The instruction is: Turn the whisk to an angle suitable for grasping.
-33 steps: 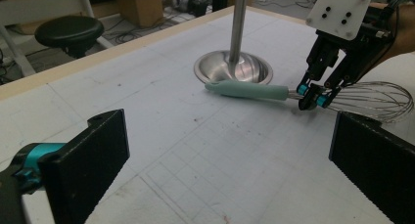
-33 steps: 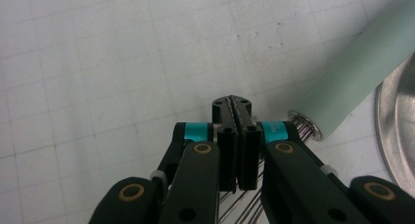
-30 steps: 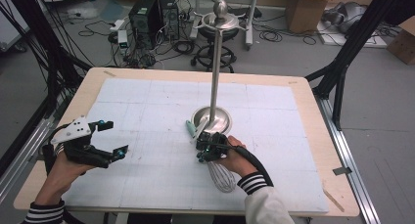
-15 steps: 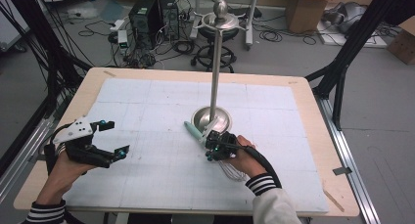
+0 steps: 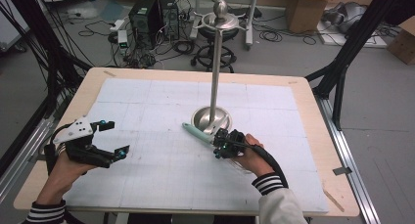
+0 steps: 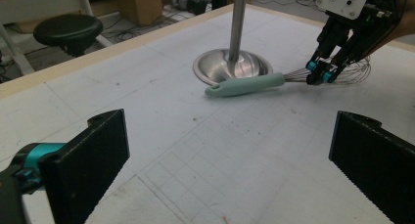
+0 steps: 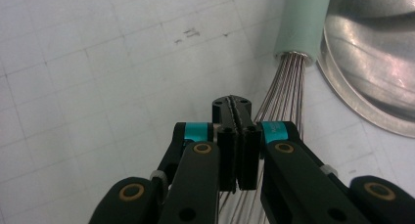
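While hovering over whisk (image 7: 293, 82) wires beside stand (image 5: 214, 117), right gripper (image 7: 234, 104) jaws pressed together, nothing visibly between. Left gripper (image 6: 220, 150) spread wide, empty.

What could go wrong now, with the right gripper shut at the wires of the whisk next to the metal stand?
The right gripper seems shut on a few thin wires of the whisk, so they may bend or slip out. The handle lies against the stand's base; pulling could catch on it and rock the tall stand. The left gripper waits open, apart, unable to steady anything.
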The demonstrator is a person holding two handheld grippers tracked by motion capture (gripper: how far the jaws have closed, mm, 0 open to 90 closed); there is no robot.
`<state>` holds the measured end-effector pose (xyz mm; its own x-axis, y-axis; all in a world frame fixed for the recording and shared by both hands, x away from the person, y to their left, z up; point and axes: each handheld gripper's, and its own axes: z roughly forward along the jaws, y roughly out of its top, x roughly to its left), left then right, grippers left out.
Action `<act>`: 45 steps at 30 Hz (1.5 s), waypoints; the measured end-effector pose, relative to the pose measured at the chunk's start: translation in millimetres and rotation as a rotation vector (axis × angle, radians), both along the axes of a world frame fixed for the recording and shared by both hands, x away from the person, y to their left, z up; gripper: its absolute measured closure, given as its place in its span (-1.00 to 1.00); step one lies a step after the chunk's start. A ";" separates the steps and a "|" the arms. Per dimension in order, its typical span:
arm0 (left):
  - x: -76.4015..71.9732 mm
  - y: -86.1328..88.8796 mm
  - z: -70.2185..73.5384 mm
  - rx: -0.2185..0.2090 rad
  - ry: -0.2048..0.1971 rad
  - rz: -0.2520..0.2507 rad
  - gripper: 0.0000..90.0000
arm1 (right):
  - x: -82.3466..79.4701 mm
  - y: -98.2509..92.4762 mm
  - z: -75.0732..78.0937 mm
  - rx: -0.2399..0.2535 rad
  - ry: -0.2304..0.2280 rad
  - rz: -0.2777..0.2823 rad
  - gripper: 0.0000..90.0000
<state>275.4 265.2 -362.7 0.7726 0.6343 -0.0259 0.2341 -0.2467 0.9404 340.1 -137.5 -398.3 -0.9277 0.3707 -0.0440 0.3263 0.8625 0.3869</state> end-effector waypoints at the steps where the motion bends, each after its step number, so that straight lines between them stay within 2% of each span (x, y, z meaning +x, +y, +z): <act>1: 0.1 0.0 -0.1 0.001 0.000 0.001 -0.96 | 0.5 -1.2 0.4 -0.004 -0.006 0.000 0.99; 15: 0.4 -0.7 -0.5 0.000 0.002 0.002 -0.96 | -0.9 0.0 2.5 0.005 0.005 -0.003 0.99; 23: 0.3 -0.6 -0.4 -0.003 0.001 0.002 -0.96 | 0.1 6.2 10.6 0.025 -0.010 0.009 0.99; 27: 0.2 -0.4 -0.3 -0.003 0.001 0.000 -0.96 | 1.2 9.7 13.6 0.035 -0.008 0.005 0.92; 31: 0.1 -0.9 -0.4 -0.003 0.002 0.000 -0.96 | 3.7 14.4 16.6 0.044 -0.018 0.009 0.76; 39: -0.2 -0.7 0.0 -0.001 -0.001 -0.005 -0.96 | 10.2 23.1 20.8 0.060 -0.051 -0.054 0.00; 45: -0.4 -0.4 0.2 -0.005 -0.001 -0.006 -0.96 | 13.5 25.8 19.5 0.045 -0.072 -0.077 -0.19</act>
<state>275.0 264.8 -362.4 0.7764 0.6296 -0.0283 0.2320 -0.2439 0.9416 353.6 -111.6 -378.8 -0.8912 0.4443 -0.0913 0.3613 0.8169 0.4496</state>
